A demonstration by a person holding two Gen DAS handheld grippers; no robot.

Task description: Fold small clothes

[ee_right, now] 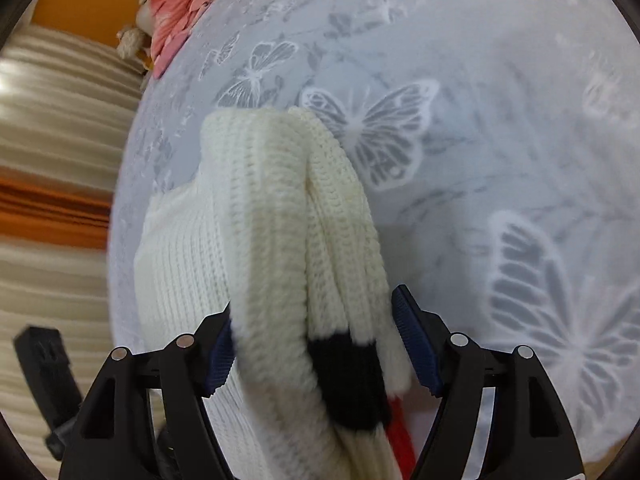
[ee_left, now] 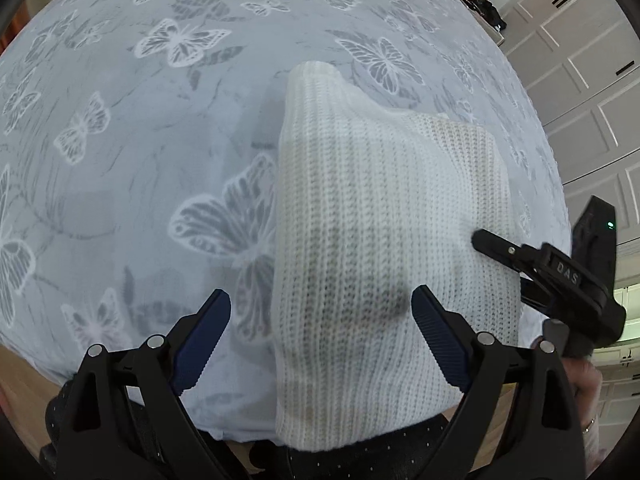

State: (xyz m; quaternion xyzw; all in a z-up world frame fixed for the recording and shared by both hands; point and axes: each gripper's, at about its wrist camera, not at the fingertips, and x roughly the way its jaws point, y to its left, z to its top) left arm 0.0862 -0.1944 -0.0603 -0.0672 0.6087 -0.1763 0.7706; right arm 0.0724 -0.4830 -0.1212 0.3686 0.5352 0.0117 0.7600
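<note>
A white knit sweater (ee_left: 372,216) lies folded on a pale blue bedspread printed with butterflies (ee_left: 132,152). My left gripper (ee_left: 320,340) is open, its blue-padded fingers spread on either side of the sweater's near edge. My right gripper (ee_left: 478,238) reaches in from the right over the sweater's right edge. In the right wrist view the right gripper (ee_right: 312,344) is open around a bunched fold of the sweater (ee_right: 280,240), which has a black band (ee_right: 348,376) and a red strip (ee_right: 400,424) near the fingers. The pads do not press the cloth.
White panelled cupboard doors (ee_left: 576,92) stand right of the bed. A pink cloth (ee_right: 180,12) lies at the bed's far corner. A striped beige and orange curtain (ee_right: 52,200) hangs to the left. The bed's near edge (ee_left: 36,364) is close to me.
</note>
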